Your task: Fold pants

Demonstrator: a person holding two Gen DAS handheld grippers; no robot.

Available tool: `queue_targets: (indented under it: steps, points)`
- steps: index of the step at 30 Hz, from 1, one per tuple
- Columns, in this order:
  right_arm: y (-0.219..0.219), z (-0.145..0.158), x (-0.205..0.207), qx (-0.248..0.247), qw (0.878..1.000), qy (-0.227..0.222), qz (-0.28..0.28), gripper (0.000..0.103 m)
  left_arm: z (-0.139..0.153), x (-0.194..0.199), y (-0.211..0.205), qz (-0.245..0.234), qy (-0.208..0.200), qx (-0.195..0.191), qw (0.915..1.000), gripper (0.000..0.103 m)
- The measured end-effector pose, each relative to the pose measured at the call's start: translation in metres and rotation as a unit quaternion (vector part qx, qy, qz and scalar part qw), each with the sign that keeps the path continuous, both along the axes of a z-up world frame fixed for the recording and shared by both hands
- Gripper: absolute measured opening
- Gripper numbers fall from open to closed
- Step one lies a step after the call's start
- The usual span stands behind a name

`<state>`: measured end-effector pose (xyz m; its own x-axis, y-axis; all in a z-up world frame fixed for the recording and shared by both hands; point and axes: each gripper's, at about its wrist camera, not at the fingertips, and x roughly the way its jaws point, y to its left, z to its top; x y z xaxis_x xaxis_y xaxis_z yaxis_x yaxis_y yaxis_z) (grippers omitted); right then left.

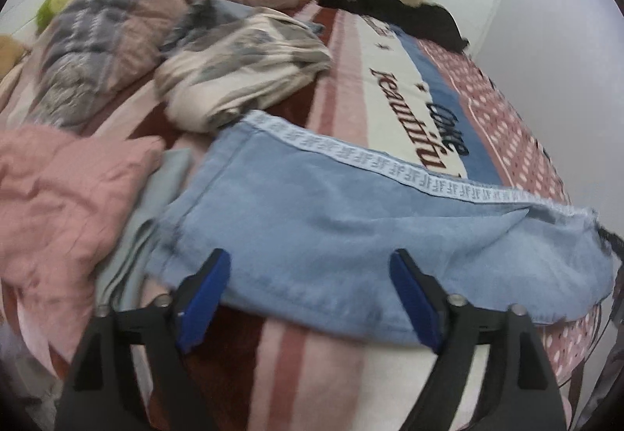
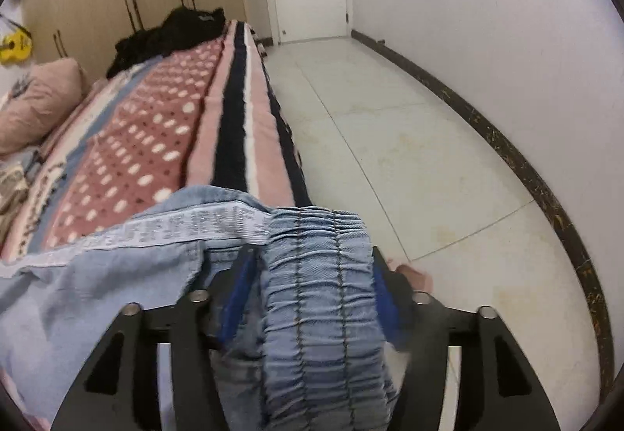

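1. Gripping the elastic waistband (image 2: 323, 275) between its blue pads, the right gripper (image 2: 312, 267) is closed around a thick gather of the pants (image 1: 331, 220). That bunch is bulky, so a pull could let the outer layers slide free while the inner ones stay pinched, skewing the fold.

2. Spread wide and holding nothing, the left gripper (image 1: 308, 275) hangs over the near edge of the pants. If it closes here it may catch only the top layer, or snag the blanket (image 1: 312, 372) underneath and drag it along.

3. Most of the pants lie flat across the bed, the patterned side stripe (image 1: 390, 162) on the far edge, while the waistband end sits at the bed's side by the floor (image 2: 409, 158). A slack right grip would likely drop that end off the bed.

4. Just beside the pants' leg end lie a pink garment (image 1: 58, 197) and a grey cloth (image 1: 148, 220). A fold swept toward them could tangle with both.

5. Both views are blurred, so how much cloth sits between the right pads is uncertain.
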<state>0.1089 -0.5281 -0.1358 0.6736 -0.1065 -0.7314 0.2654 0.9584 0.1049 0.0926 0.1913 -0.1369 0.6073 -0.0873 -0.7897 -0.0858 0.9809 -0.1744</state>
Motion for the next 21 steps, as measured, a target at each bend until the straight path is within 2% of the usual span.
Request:
queue_targets:
  steps: [2, 4, 5, 9, 11, 14, 19, 20, 21]
  points:
    - [0.007, 0.011, -0.014, -0.001, 1.000, -0.019, 0.006, 0.062, -0.001, -0.014, 0.015, 0.020, -0.005, -0.031, 0.9993, 0.084]
    - [0.019, 0.022, -0.031, 0.001, 0.999, -0.043, 0.011, 0.069, -0.006, -0.022, 0.025, 0.034, -0.003, -0.060, 0.9976, 0.084]
    - [0.024, 0.026, -0.038, 0.001, 0.999, -0.051, 0.015, 0.070, -0.013, -0.027, 0.030, 0.043, 0.003, -0.083, 0.9956, 0.084]
    - [0.050, 0.039, -0.074, 0.008, 0.995, -0.083, 0.050, 0.071, -0.043, -0.027, 0.036, 0.057, 0.030, -0.128, 0.9897, 0.084]
    - [0.062, 0.042, -0.080, 0.013, 0.994, -0.089, 0.057, 0.071, -0.052, -0.021, 0.033, 0.059, 0.036, -0.137, 0.9881, 0.084]
    - [0.080, 0.046, -0.090, 0.024, 0.992, -0.094, 0.076, 0.071, -0.053, -0.004, 0.027, 0.060, 0.016, -0.122, 0.9906, 0.084]
    - [0.100, 0.050, -0.095, 0.027, 0.989, -0.099, 0.102, 0.071, -0.056, 0.026, 0.034, 0.090, -0.004, -0.158, 0.9834, 0.084]
    - [0.104, 0.051, -0.095, 0.028, 0.989, -0.100, 0.106, 0.071, -0.055, 0.032, 0.034, 0.096, -0.012, -0.158, 0.9826, 0.082]
    - [0.107, 0.051, -0.095, 0.030, 0.988, -0.100, 0.110, 0.071, -0.055, 0.038, 0.034, 0.103, -0.021, -0.159, 0.9817, 0.074]
